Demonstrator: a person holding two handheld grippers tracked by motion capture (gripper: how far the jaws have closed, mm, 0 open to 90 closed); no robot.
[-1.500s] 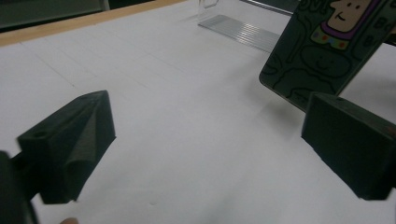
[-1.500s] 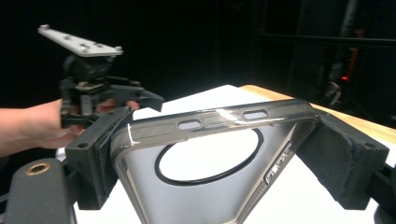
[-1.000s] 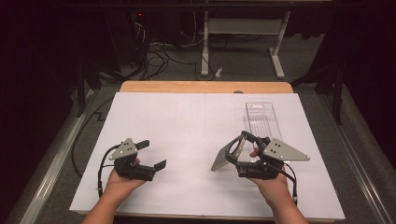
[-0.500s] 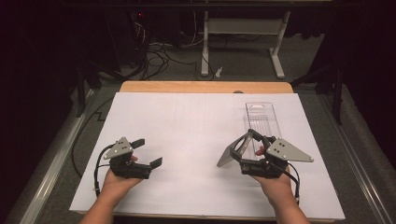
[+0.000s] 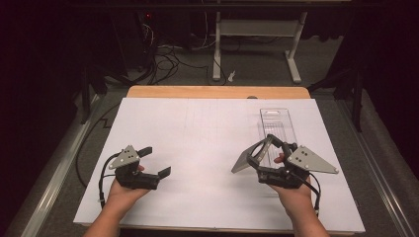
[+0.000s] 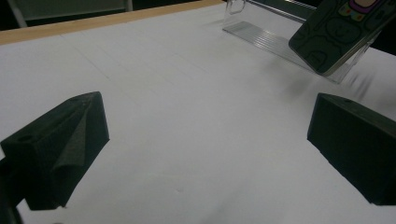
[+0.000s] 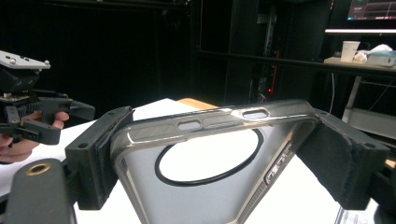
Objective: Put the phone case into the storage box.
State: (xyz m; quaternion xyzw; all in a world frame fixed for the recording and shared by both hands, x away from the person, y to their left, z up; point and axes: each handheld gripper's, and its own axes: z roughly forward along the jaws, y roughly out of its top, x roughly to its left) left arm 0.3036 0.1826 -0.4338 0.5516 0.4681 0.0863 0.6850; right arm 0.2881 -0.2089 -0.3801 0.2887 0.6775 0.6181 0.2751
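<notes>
My right gripper [image 5: 265,157] is shut on a smoky translucent phone case [image 5: 248,159], held tilted above the white table sheet [image 5: 207,133]. In the right gripper view the case [image 7: 205,140] spans the two pads, gripped by its long edges, with a black ring on its back; the right gripper [image 7: 215,158] points toward the left hand. My left gripper [image 5: 157,161] stands open and holds nothing, low over the sheet at front left. Its view shows both jaws wide apart over bare sheet, with the case [image 6: 334,35] looking dark and patterned at top right.
A clear plastic tray [image 5: 276,123] lies flat on the sheet just beyond the right gripper, also seen as the clear tray [image 6: 266,37]. The wooden table edge [image 5: 217,92] runs along the back. Cables and table legs are on the dark floor behind.
Both hands shifted only slightly. The right gripper drifted a little right with the case still held. The left gripper stayed open near the front left.
</notes>
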